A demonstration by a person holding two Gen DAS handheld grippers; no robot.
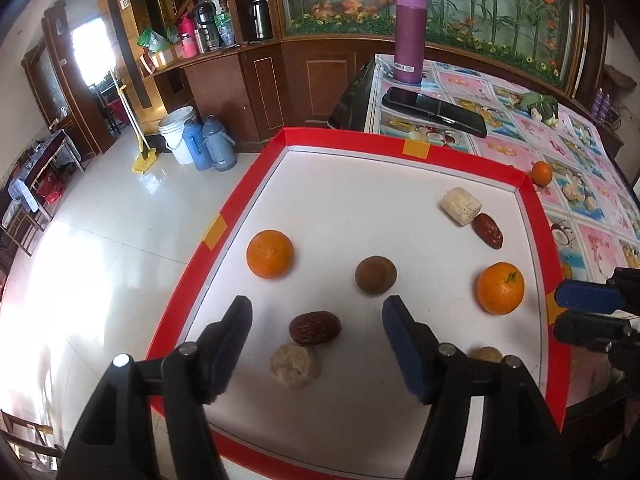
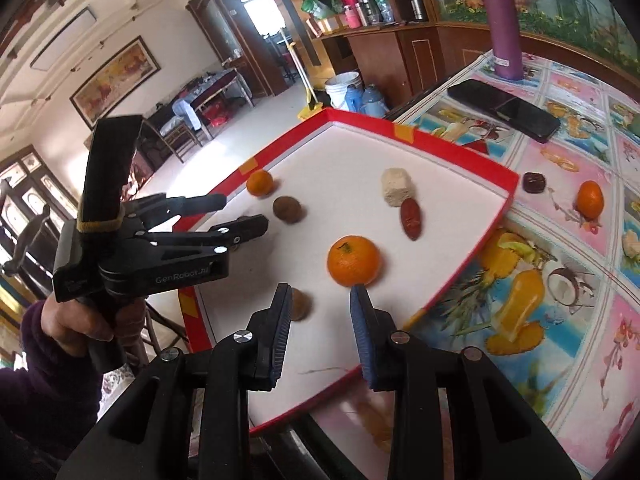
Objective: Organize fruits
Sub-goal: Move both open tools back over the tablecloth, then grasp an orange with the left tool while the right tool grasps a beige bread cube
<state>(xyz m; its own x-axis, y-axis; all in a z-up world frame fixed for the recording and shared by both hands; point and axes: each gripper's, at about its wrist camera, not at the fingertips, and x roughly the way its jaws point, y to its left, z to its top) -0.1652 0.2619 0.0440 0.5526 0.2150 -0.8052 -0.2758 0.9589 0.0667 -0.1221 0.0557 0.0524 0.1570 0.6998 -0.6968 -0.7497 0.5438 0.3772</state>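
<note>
A red-rimmed white tray holds two oranges, a brown round fruit, a white block and two red dates. My left gripper is open above the nearer date, its pads well clear of it; a pale round lump lies just below. My right gripper stands slightly open with nothing between its pads, just short of an orange. Another brown fruit lies to its left. A third orange sits outside the tray.
The tray lies at the corner of a table with a flowered cloth; beyond its left rim is a drop to the floor. A dark sweet, a black phone and a purple bottle stand beyond the tray.
</note>
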